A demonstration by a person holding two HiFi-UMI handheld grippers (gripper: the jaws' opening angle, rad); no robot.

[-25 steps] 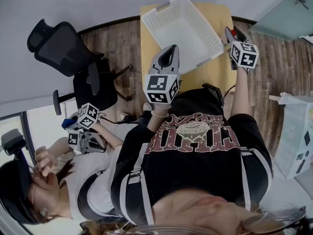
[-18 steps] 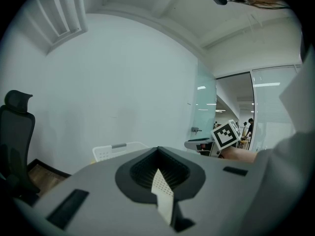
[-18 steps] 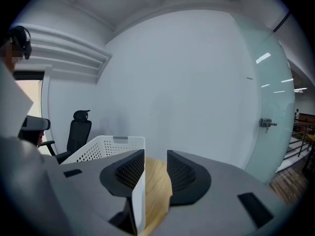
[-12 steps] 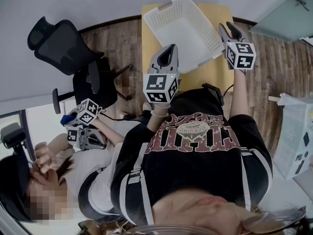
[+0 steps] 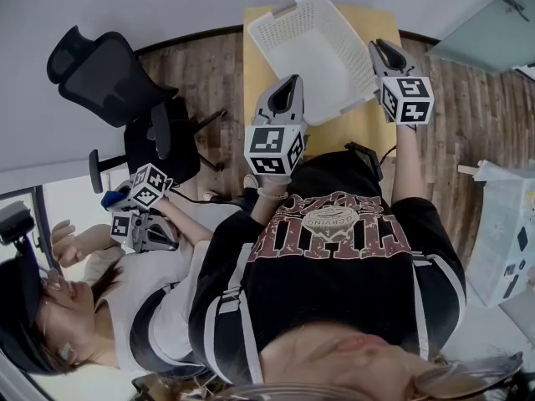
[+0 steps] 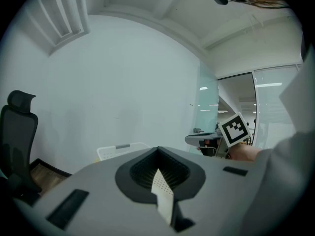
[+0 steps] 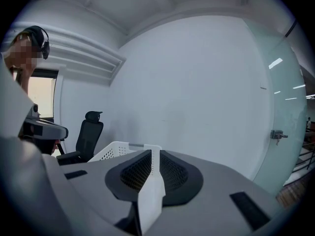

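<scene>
Basket (image 5: pixel 309 53): white, bare inside, on table (image 5: pixel 355 125).
Left gripper (image 5: pixel 288 84): clenched, empty, beside it.
Right gripper (image 5: pixel 383 50): clenched at rim; contact unclear.

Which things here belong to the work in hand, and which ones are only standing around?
In hand: left gripper, right gripper, both with jaws shut; white basket nearest them.
Standing around: office chair, plastic box, glass door.
</scene>
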